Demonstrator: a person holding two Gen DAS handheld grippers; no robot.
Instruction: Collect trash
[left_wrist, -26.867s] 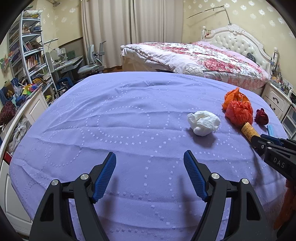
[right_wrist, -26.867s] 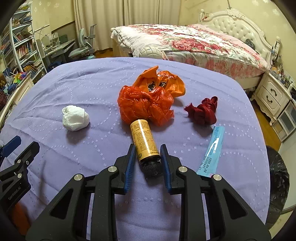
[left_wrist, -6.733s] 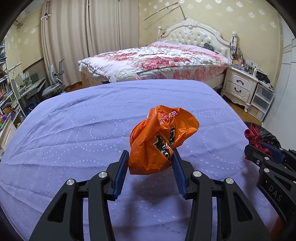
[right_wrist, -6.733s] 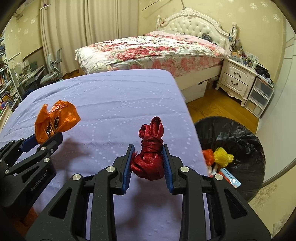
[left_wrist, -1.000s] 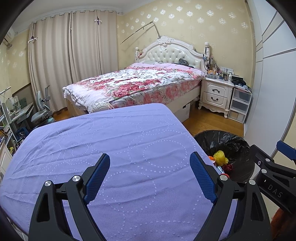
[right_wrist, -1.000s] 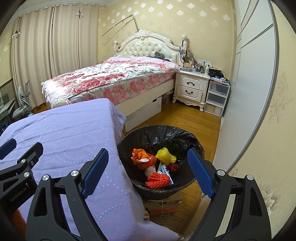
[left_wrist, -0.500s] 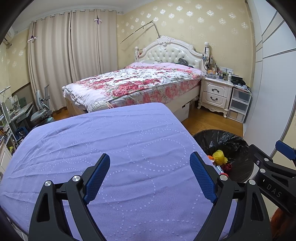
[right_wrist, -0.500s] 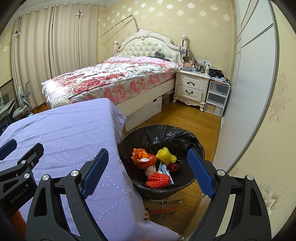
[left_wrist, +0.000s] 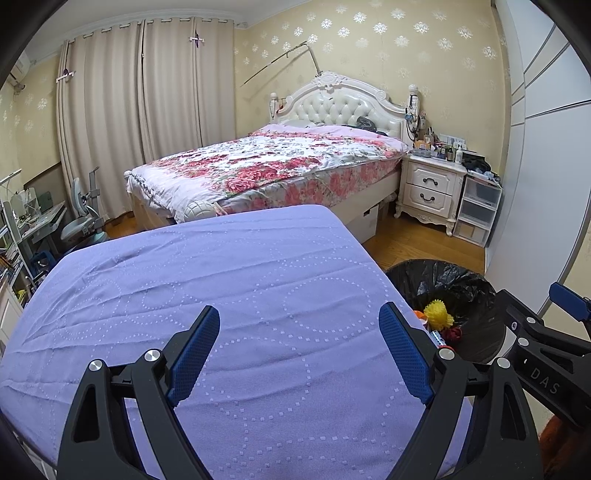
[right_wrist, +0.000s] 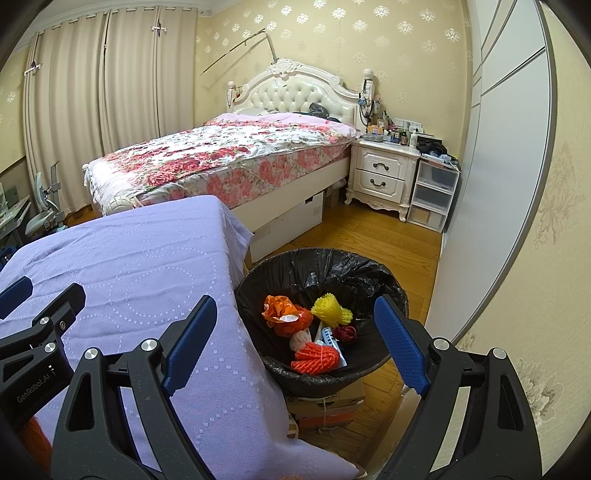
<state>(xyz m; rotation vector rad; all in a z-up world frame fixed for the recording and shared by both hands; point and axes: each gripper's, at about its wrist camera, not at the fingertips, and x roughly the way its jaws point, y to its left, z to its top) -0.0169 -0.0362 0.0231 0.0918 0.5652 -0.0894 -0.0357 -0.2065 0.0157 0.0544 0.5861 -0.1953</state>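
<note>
The black-lined trash bin (right_wrist: 369, 273) stands on the floor by the right edge of the purple-covered table (right_wrist: 129, 266). Inside lie an orange bag (right_wrist: 282, 314), a yellow foam net (right_wrist: 330, 310), a dark red cloth (right_wrist: 345, 332), an orange net (right_wrist: 316, 356) and a blue tube (right_wrist: 327, 334). My right gripper (right_wrist: 295, 332) hangs open over the bin's near rim with nothing between its fingers. Over the bare purple table (left_wrist: 221, 280), my left gripper (left_wrist: 299, 343) is open and holds nothing. The bin (left_wrist: 450, 284) shows at its right.
A flowered bed (right_wrist: 229, 155) with a white headboard stands behind the table. A white nightstand (right_wrist: 384, 177) and plastic drawers (right_wrist: 432, 195) are by the wall. A cardboard box (right_wrist: 325, 402) sits under the bin. A desk and chair (left_wrist: 77, 221) are at far left.
</note>
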